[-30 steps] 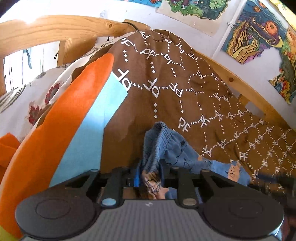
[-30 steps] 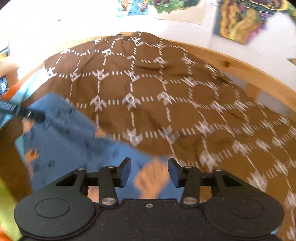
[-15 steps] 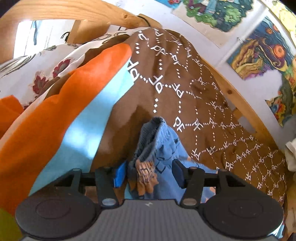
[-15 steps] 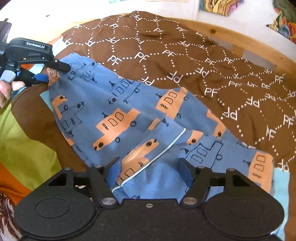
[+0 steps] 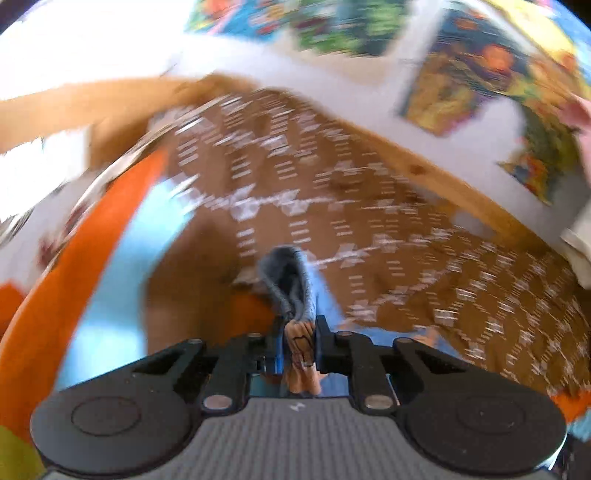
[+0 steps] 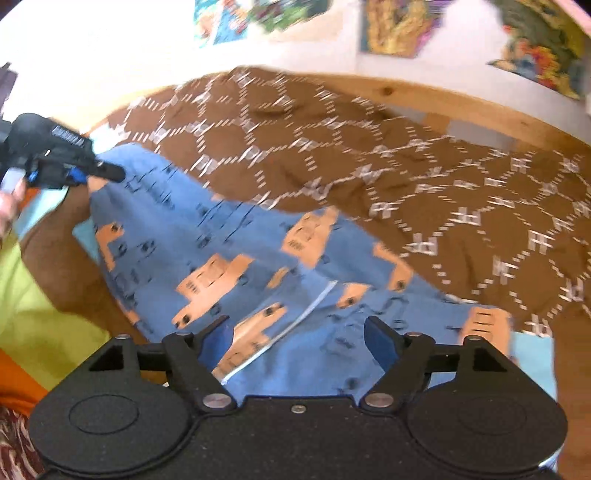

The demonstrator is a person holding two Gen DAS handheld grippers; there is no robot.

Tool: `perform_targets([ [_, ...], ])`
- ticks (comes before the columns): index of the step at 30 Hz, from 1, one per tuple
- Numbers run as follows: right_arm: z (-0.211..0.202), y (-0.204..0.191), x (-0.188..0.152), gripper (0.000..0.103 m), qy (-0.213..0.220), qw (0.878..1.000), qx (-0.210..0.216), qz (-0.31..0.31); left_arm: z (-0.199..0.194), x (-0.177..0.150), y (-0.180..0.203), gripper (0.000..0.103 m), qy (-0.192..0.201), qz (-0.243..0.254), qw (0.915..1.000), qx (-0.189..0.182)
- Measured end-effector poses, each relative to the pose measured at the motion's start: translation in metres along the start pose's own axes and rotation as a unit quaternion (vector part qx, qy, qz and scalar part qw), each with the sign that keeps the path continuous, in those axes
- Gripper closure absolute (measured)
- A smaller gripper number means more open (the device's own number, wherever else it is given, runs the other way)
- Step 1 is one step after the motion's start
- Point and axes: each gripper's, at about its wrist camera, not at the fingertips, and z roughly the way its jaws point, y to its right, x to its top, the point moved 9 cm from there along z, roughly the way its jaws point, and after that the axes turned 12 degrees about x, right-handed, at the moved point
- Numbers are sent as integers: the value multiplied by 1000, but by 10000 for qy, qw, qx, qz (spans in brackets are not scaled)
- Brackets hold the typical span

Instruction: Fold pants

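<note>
Left tongs pinching the pants' waistband, right tongs gaping over the legs.

The left gripper [image 5: 298, 341] has just been closing and is now clamping a bunched fold of the blue pants [image 6: 258, 258], the gathered waistband [image 5: 288, 284] sticking up just beyond its tips. The right gripper [image 6: 301, 338] has just been widening; its jaws are standing apart above the cloth, gripping nothing. The pants are lying spread ahead of it on the brown blanket [image 6: 388, 147], with a wooden bed rail [image 6: 424, 96] and wall pictures [image 6: 399, 26] beyond.
</note>
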Motion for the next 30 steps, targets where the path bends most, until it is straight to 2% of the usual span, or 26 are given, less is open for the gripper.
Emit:
perform_targets([
  [3, -19, 21, 3, 23, 191, 9995, -143, 221, -19, 0, 45, 86, 209, 540, 9980, -234],
  [6, -40, 44, 3, 22, 358, 9982, -313, 378, -38, -6, 97, 86, 385, 1135, 9912, -561],
  [10, -66, 73, -2, 22, 519, 9956, -565, 546, -60, -29, 166, 86, 472, 1891, 9747, -1092],
  [14, -87, 105, -12, 22, 582, 9922, -776, 785, -65, -69, 225, 85, 368, 2440, 9567, -1542],
  [16, -97, 122, -18, 21, 579, 9901, -883, 923, -61, -90, 245, 78, 208, 2545, 9503, -1780],
  [17, -101, 129, -21, 20, 574, 9892, -903, 1000, -59, -101, 252, 66, 153, 2566, 9479, -1884],
  [18, -106, 137, -24, 19, 580, 9881, -915, 1095, -56, -113, 259, 54, 126, 2608, 9451, -1967],
  [19, -109, 143, -28, 18, 583, 9869, -933, 1182, -54, -123, 264, 51, 109, 2665, 9428, -2000],
  [22, -114, 155, -38, 18, 568, 9829, -964, 1461, -47, -149, 270, 50, -16, 2974, 9348, -1943],
  [25, -117, 159, -43, 17, 584, 9820, -864, 1577, -48, -161, 260, 46, -57, 3205, 9276, -1919],
  [28, -113, 154, -41, 16, 619, 9826, -604, 1642, -49, -170, 244, 44, 16, 3546, 9159, -1881],
  [30, -104, 149, -34, 16, 620, 9828, -303, 1713, -44, -173, 235, 45, 60, 3760, 9103, -1728],
])
